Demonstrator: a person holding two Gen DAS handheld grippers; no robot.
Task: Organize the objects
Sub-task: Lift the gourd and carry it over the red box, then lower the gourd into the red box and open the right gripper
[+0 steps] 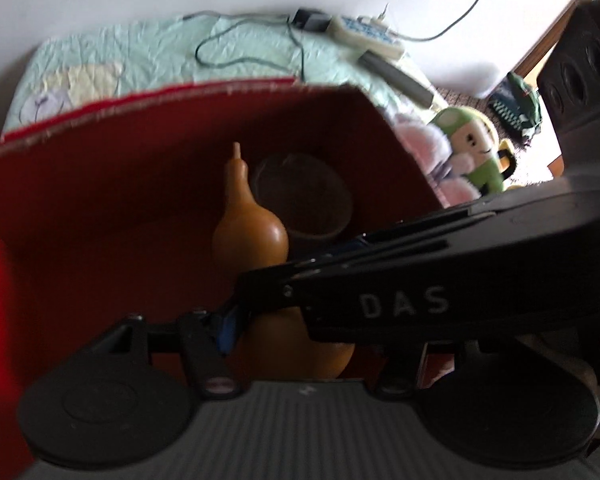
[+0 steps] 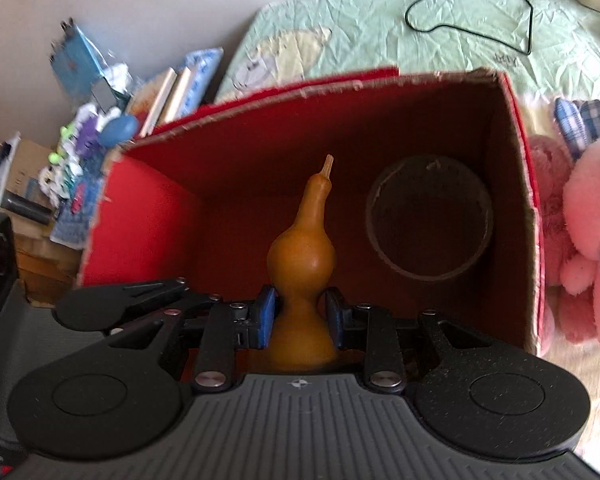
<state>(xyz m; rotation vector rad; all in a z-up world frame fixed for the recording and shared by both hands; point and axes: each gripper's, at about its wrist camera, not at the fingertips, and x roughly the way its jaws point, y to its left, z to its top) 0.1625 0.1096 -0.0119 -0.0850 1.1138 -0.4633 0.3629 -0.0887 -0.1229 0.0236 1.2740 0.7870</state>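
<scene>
right wrist: right gripper (image 2: 300,316) pinching gourd (image 2: 302,256) at waist, over red box (image 2: 148,216) | probably light, stiff, slick – gripping waist, avoiding stem | left gripper (image 1: 300,344) jaws: cannot tell

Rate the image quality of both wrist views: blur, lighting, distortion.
Left wrist view: motion-blurred, the red box interior dim, the right gripper crossing the frame in near-silhouette. Right wrist view: sharper centrally on the gourd, edges smeared and fisheye-bent, bedding bright.
</scene>
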